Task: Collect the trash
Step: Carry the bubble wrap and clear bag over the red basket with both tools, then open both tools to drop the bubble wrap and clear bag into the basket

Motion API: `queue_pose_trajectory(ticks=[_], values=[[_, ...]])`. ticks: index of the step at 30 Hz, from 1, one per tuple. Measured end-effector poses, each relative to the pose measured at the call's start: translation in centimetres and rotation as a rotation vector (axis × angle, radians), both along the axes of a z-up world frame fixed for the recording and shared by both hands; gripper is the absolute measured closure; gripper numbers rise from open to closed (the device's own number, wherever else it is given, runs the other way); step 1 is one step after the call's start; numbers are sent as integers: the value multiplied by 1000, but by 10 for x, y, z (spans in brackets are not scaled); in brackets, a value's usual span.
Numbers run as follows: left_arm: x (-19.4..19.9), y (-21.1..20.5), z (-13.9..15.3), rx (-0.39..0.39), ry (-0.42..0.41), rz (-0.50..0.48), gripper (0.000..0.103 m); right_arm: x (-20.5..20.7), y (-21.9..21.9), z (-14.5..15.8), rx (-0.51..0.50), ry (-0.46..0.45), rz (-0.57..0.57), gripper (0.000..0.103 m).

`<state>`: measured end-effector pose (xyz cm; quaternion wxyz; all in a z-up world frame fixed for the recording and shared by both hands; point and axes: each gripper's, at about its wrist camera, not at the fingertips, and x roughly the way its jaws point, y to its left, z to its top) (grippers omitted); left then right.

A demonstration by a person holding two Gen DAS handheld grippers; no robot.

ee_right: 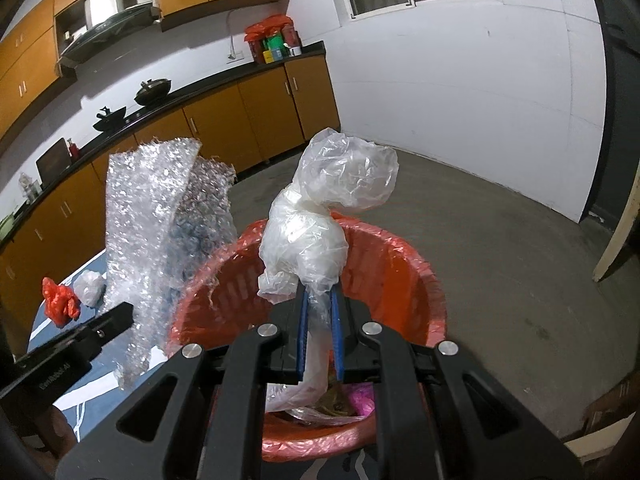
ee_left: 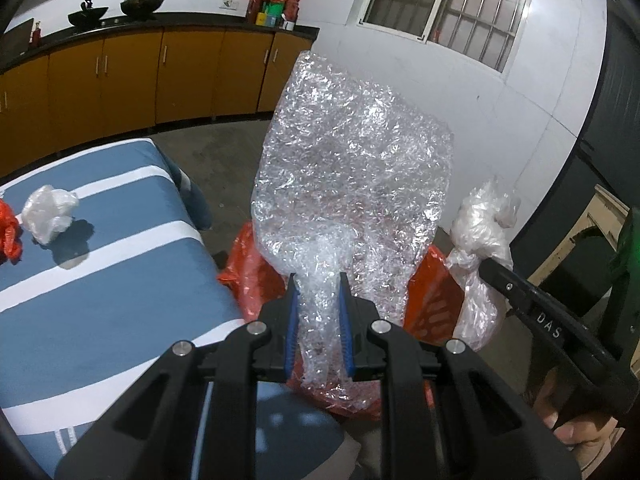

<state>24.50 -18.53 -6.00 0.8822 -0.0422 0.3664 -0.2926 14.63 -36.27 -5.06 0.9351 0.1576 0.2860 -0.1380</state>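
Above the red-lined trash bin [ee_right: 400,256], the left hand-held gripper [ee_left: 318,280] is clamped on bubble wrap [ee_left: 352,160] and the right hand-held gripper [ee_right: 318,292] on a clear plastic bag [ee_right: 320,216], probably ready for dropping in. More trash waits on the striped worktop [ee_left: 120,248].

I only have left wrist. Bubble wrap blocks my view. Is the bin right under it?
Observer: Right wrist shows the red-lined bin open, beside and below the bubble wrap.
Operator: Anything in it already?
Observer: Yes, something pink and brownish scraps at the bottom.
Operator: Right gripper's load?
Observer: Right gripper is shut on the clear plastic bag, held above the bin opening.
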Motion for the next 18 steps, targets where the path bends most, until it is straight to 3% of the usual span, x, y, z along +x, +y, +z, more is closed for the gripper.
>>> queue_pose_trajectory(ticks=[9, 18], values=[[10, -13, -10, 9, 31, -19, 83, 5, -6, -2, 15, -13, -20, 92], [13, -14, -18, 12, 52, -14, 73, 3, -10, -5, 23, -16, -28, 73]])
